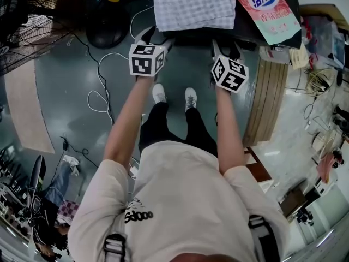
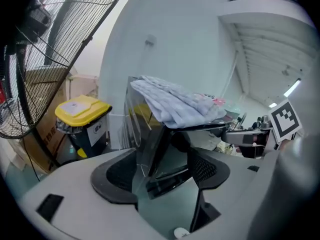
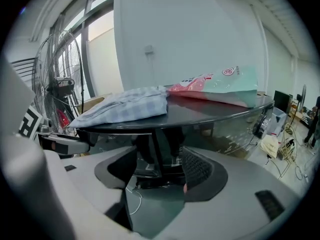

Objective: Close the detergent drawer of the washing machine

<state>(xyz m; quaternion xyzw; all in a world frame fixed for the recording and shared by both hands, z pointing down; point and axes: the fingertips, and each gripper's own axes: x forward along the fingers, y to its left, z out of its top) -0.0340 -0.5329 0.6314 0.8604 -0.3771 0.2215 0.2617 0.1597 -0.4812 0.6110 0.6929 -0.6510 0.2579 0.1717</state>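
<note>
The dark washing machine [image 1: 191, 35] stands right in front of me, with a checked cloth [image 1: 193, 4] and a pink and green detergent bag [image 1: 264, 7] lying on its lid. My left gripper [image 1: 148, 37] and right gripper [image 1: 226, 47] are held side by side just before its front. In the left gripper view the left gripper [image 2: 165, 176] is open, and the machine's glossy corner [image 2: 157, 154] shows beyond the gap. In the right gripper view the right gripper [image 3: 157, 176] is open too, facing the front panel [image 3: 160, 154] under the lid. I cannot make out the detergent drawer.
A large standing fan [image 1: 32, 31] is at the left, beside a bin with a yellow lid [image 2: 82, 116]. White cables [image 1: 101, 91] trail over the floor. Wooden boards [image 1: 270, 102] lean at the machine's right. Another person [image 1: 49, 212] is at the lower left.
</note>
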